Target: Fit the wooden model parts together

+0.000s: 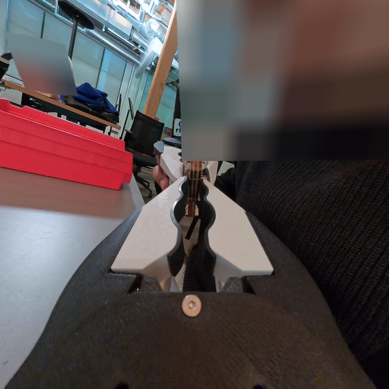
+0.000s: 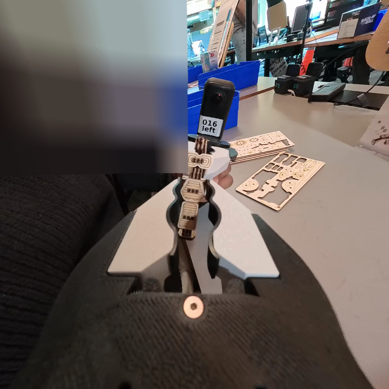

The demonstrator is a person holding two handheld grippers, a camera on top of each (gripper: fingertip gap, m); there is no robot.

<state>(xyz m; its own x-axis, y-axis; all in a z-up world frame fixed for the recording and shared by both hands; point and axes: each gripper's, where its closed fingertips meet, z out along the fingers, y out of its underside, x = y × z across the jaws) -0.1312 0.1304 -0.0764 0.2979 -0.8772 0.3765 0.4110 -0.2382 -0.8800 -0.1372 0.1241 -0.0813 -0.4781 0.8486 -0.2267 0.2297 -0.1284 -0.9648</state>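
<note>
Closely pinched at twelve o'clock, the wooden model piece (image 2: 190, 202) stood between our right gripper (image 2: 192, 189) and left gripper (image 1: 194, 185), both clamped narrow on it. We judged it light, thin, brittle: grip flat faces. Beyond, at two o'clock, lay parts sheets (image 2: 280, 181).

- The surface (image 2: 315, 242) is a pale grey top with a rounded edge.
- A single laser-cut wooden parts sheet (image 2: 280, 179) lies flat on it, with several pieces already punched out.
- Just beyond it lies a small stack of wooden parts sheets (image 2: 261, 148).
- Blue plastic bins (image 2: 229, 80) stand farther back.
- Black devices (image 2: 294, 84) sit near the far edge.
- In the left wrist view, a red tray (image 1: 63, 151) rests on the surface (image 1: 42, 242).
</note>
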